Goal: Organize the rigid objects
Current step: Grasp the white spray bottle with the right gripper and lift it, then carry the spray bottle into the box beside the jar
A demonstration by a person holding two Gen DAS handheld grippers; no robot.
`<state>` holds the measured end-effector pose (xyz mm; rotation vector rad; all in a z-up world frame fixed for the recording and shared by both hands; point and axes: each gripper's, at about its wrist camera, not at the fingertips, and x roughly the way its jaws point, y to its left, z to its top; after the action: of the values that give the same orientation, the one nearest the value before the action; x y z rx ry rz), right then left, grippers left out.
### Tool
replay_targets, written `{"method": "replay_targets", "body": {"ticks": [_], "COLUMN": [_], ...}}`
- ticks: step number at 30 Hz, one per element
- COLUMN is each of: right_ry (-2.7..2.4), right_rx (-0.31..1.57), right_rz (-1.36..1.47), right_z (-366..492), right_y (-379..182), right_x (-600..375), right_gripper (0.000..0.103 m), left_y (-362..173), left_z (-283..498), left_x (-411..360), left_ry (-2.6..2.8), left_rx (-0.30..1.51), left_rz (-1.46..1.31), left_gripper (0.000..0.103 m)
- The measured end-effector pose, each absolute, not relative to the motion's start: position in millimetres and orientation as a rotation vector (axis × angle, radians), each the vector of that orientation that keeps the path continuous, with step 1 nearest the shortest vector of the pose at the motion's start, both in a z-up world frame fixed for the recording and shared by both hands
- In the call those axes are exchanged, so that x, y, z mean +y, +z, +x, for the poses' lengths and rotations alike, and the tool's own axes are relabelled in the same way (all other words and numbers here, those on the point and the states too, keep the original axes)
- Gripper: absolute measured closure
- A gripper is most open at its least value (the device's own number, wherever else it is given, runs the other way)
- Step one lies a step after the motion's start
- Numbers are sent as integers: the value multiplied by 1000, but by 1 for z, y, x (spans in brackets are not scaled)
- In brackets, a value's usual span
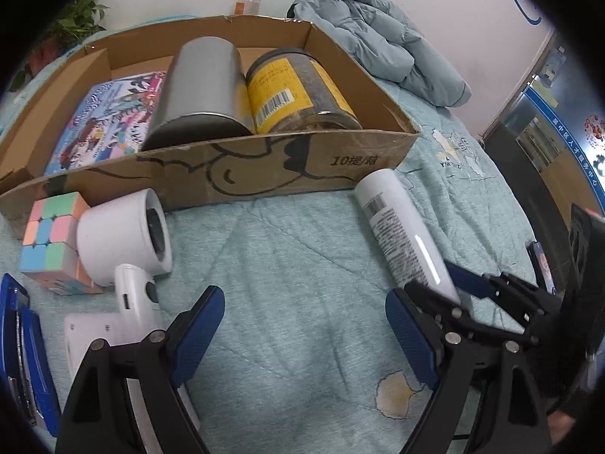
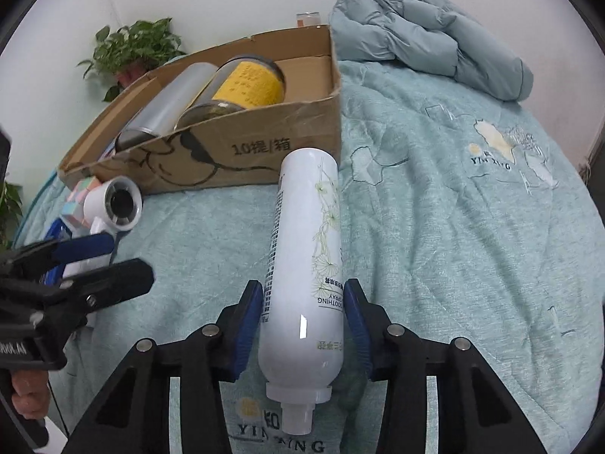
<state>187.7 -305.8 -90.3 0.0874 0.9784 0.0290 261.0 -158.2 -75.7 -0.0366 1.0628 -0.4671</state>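
Two hazards stand out to us. Our right gripper (image 2: 304, 335) has its fingers (image 2: 247, 331) on either side of the white spray bottle (image 2: 308, 265), which lies on the bed (image 2: 453, 227) in front of the cardboard box (image 2: 242, 151), its nozzle end toward us. The pads look to be at the bottle's sides, but a sliver of gap shows on the right, so we cannot tell if they truly press on it. The bottle is smooth and round, and the hold sits near its shoulder with most of its length sticking out forward; we judge that a weak hold would let it slip or swing down when lifted. The long body could also catch the box's near wall if carried low.

Our left gripper (image 1: 304, 340) hangs with its fingers (image 1: 198, 333) wide apart and nothing between them, close to the right one; we think the two could bump.

Inside the box a metal can (image 1: 196, 94) and a yellow-labelled jar (image 1: 298, 90) lie on their sides, touching, beside a colourful book (image 1: 106, 121). Free room shows beyond the jar at the right end. Outside, a puzzle cube (image 1: 53, 238) and a small white fan (image 1: 124, 234) rest against the box's front.
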Motion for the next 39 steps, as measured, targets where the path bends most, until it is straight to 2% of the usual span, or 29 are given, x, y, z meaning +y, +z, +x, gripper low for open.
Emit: {"method": "replay_targets", "body": {"ticks": [8,11,12,15,20,26,31,39], "right_ry": [190,279,288,268,259,228,219,215], "right_rx": [1024,1023,1027,1028,1030,941,820,684], "right_rz": [186,248,262,229,199,171,95,17], "right_z": [148,139,139,141,143,143,152,211], "right_y": [-92,-94,-94,-95,-92,-75,-38,33], "right_x": [-284,-274,-272,-264,-256,-246,-243,-256], "right_gripper": [59,58,58,58,60,61,63,63], "left_y": [-100,-108,-113,-111,-111,-74,-27,43], "left_z": [258,256,255,250,250,253,265,323], "left_x": [-173,-180,-182,-187,-181,-171,-177,-190], "left_ry": [-652,-675,-670,-637,-632,-628,-644,-665], "left_rx": [1213,1247,1270,1246,1237,1119,987,865], "left_rz": [-178,-167,-150,-79,-106,-105,-79,-92], "left_gripper": [19,31,42,49,52,54,56,56]}}
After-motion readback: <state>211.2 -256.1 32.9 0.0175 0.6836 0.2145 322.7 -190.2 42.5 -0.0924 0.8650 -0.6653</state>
